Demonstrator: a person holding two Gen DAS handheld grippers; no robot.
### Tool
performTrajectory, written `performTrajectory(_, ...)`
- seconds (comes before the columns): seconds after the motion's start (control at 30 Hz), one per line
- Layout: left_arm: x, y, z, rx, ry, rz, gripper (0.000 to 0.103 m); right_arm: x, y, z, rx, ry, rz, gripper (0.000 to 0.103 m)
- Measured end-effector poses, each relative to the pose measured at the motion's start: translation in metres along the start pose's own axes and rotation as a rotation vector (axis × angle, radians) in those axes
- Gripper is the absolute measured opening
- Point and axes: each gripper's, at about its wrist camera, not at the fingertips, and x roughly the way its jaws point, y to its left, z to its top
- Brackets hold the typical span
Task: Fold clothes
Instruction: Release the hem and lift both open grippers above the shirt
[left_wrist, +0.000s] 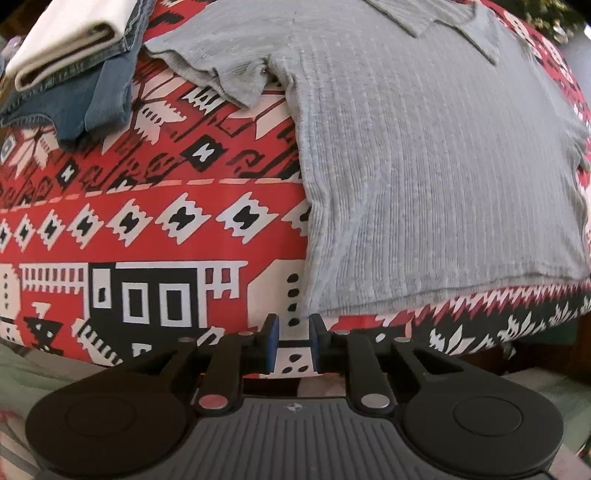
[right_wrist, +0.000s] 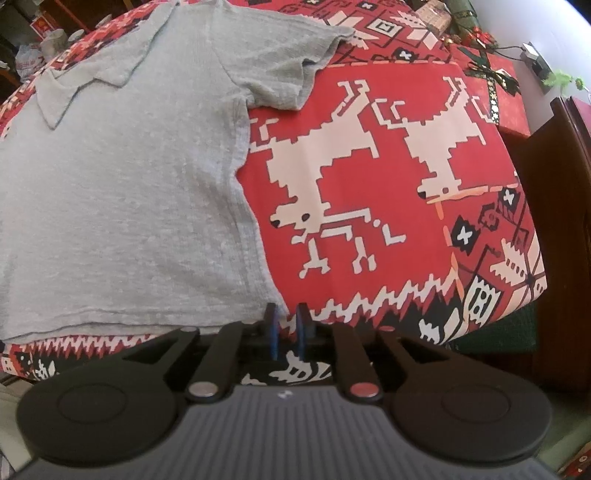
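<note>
Left wrist view: folded pile (left_wrist: 66, 70) done beside the flat, unfolded grey shirt (left_wrist: 424, 166); both my left gripper (left_wrist: 294, 341) and right gripper (right_wrist: 287, 330) stand slightly apart at its hem, empty.

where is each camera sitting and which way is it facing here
Left wrist: sits on the left claw, looking down along its fingers at the near left hem corner of the grey shirt, with a stack of folded clothes far left; only the claw shows, jaws slightly apart and empty.
Right wrist: sits on the right claw, looking down at the shirt's near right hem corner; only the claw shows, narrow gap, empty.
Shared: the same grey shirt on the red patterned cloth.
</note>
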Motion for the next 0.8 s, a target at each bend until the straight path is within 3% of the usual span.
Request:
performTrajectory(0.1,-0.008,-0.009,-0.006,0.033,-0.004,0.014,0.019,-0.006,0.003,-0.001,-0.033,-0.008,0.0,0.013)
performTrajectory(0.27,-0.031,-0.013,-0.013,0.065,-0.008,0.026,0.021,-0.015,0.011,-0.001,-0.126,-0.021,-0.025,0.027)
performTrajectory(0.57,-0.061,-0.054,-0.012,0.199,-0.074,0.141,0.03,-0.039,0.029,-0.005,-0.251,-0.064,-0.056,0.049)
performTrajectory(0.8,-0.073,-0.087,0.002,0.275,-0.139,0.149,0.033,-0.057,0.063,-0.005,-0.292,-0.118,-0.012,0.064)
